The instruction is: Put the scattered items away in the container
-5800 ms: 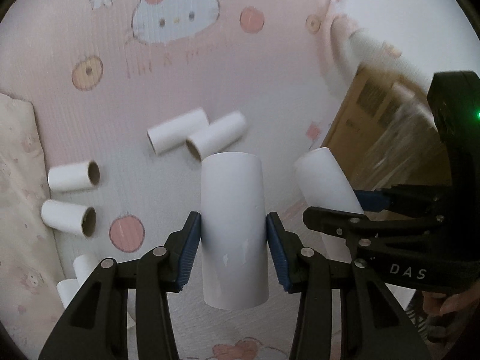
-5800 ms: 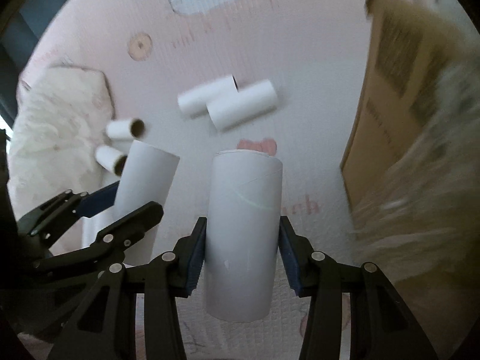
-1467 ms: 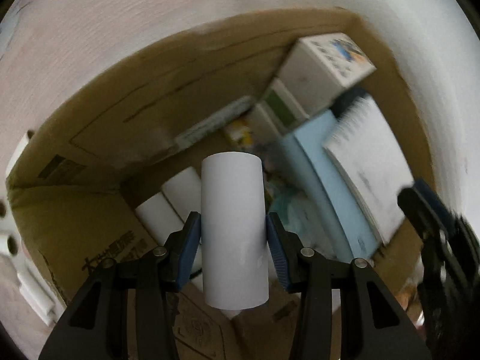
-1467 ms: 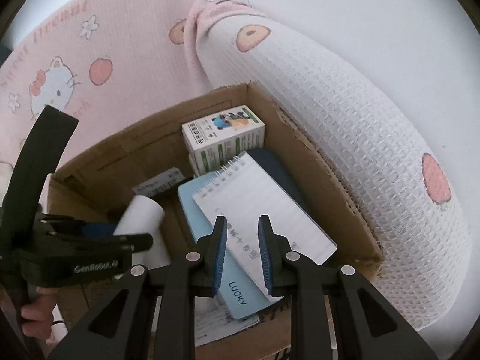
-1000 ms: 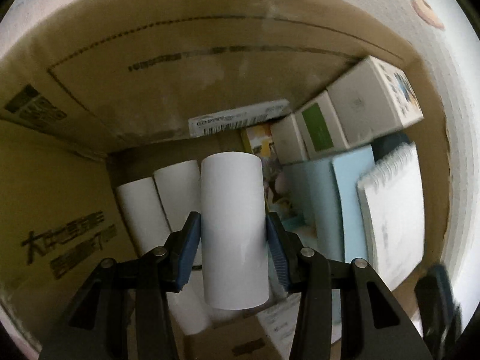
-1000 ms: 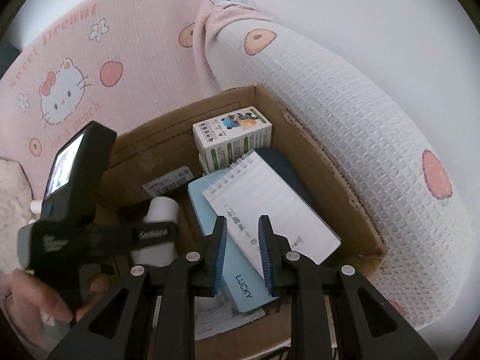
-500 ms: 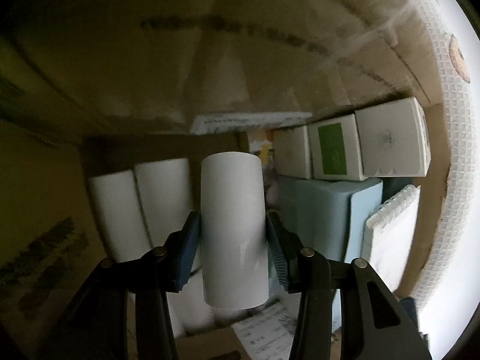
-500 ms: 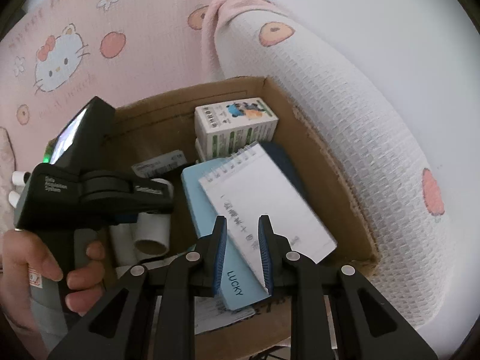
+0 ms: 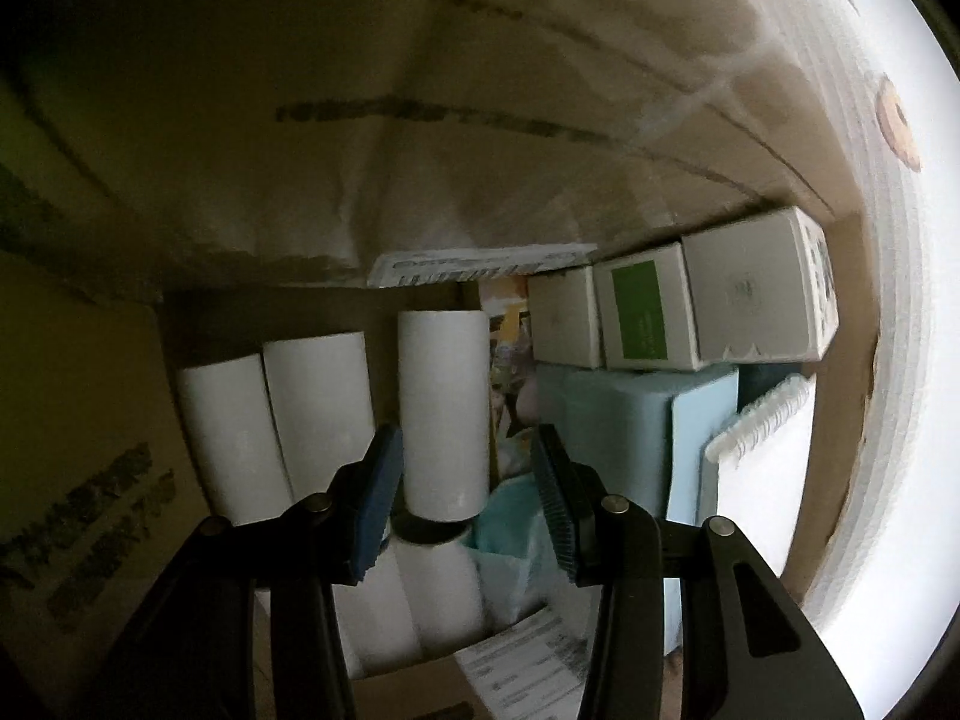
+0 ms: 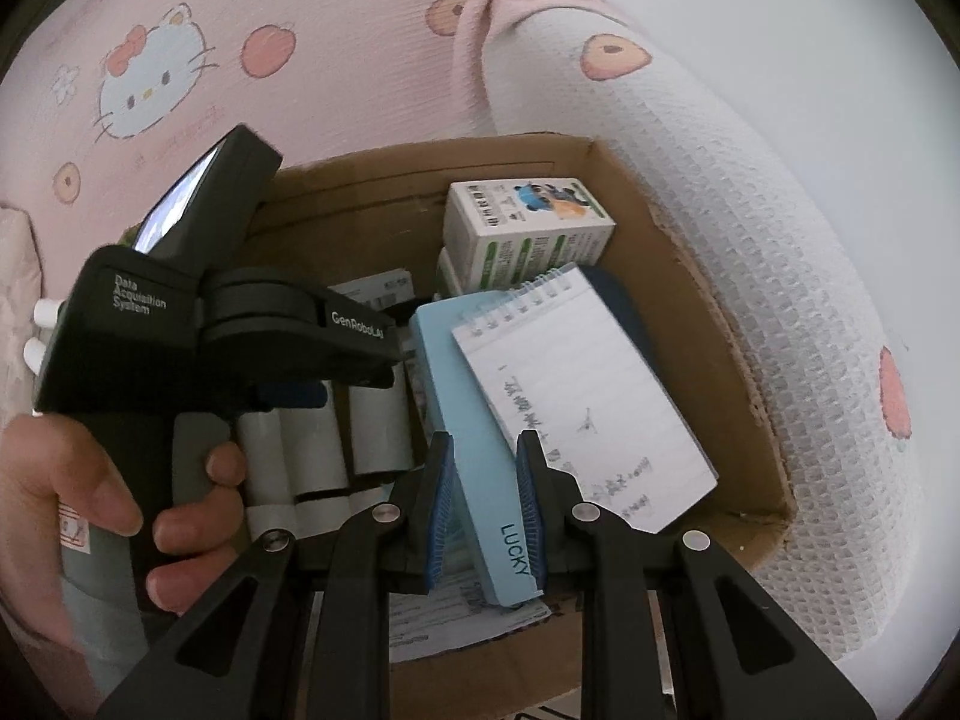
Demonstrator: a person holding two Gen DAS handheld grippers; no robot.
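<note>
My left gripper (image 9: 465, 501) is inside the cardboard box (image 10: 678, 228), its jaws spread wide and clear of the smooth white paper tube (image 9: 443, 408) standing between them; the tube's lower end sits on other tubes beneath. Just left of my fingers lie two more matte white tubes (image 9: 270, 420), side by side against the brown corrugated wall. To the right of the jaws are small glossy cartons (image 9: 708, 312), one with a green panel, and a pale blue book (image 10: 474, 468) whose spine reads "LUCKY". A spiral-bound notepad (image 10: 576, 396) with handwritten lines rests on it. My right gripper (image 10: 483, 510) hovers above the box, jaws narrow, nothing held. The left tool body reads "Data Acquisition System" and "GenRobot.AI". A waffle-textured bolster (image 10: 750, 240) flanks the box.
</note>
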